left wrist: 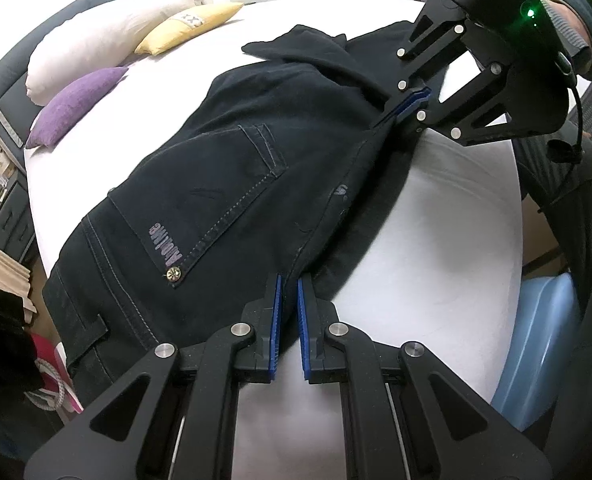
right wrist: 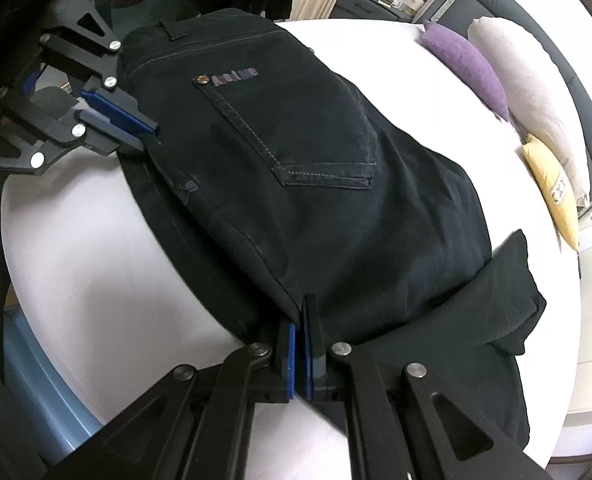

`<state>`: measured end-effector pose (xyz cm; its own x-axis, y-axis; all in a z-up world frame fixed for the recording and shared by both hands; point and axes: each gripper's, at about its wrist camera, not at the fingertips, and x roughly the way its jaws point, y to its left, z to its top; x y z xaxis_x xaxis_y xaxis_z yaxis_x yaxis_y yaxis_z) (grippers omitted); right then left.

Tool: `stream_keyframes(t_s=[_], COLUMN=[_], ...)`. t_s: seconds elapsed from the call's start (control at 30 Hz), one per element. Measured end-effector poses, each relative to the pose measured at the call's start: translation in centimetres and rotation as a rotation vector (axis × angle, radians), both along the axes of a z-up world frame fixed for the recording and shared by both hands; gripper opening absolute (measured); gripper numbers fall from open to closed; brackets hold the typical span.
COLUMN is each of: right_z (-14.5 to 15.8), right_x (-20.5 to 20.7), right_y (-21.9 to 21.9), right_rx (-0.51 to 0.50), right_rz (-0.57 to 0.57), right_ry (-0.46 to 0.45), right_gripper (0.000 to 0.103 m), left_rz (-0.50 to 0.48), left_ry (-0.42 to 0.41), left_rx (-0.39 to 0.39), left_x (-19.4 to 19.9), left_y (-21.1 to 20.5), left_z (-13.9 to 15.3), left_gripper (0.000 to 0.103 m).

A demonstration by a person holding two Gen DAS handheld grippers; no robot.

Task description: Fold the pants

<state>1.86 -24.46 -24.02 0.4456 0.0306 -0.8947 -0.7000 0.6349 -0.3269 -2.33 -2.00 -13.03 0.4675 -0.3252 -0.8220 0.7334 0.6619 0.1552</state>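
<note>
Both clamped on the pants edge, left gripper and right gripper: lower evenly, keeping the fold edge taut on the bed

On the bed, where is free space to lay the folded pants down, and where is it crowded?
Bare white sheet lies between the pants and the near edge of the bed, between the left tongs and right tongs. More bare sheet lies beyond the pants. The headboard side is crowded: purple cushion, white pillow, yellow cushion.

Both cams ride right behind their tongs, angled steeply down, super close; both catch the same pants and bed from opposite ends.
</note>
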Motion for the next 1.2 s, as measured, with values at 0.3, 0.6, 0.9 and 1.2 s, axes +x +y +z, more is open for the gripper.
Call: stream_keyframes(t_s=[0.3,0.6,0.9,1.2], right_z=[-0.9,-2.3,-1.8,-1.3], right_x=[-2.5,-3.5,-3.5,-3.3], right_y=[0.3,0.8,0.5,0.2], right_rx=[-0.040,-0.103,-0.050,-0.006], right_rz=[0.021,0.054,-0.020,-0.055], right_ry=[-0.025,-0.070,-0.072,-0.066], right_gripper=[0.004,0.004,0.007,0.008], left_rz=[-0.005,0.021,0.121,0.292], left_ry=[-0.016,-0.009,0.030,0.085], left_rx=[0.016,-0.028,-0.092,-0.212], left_x=[-0.8,-0.1,-0.4,2.4], left_y=[0.1,0.7,2.4,3.5], left_z=[-0.7,-1.3,1.8,4.3], left_gripper=[0.007,0.012,0.016,0.016])
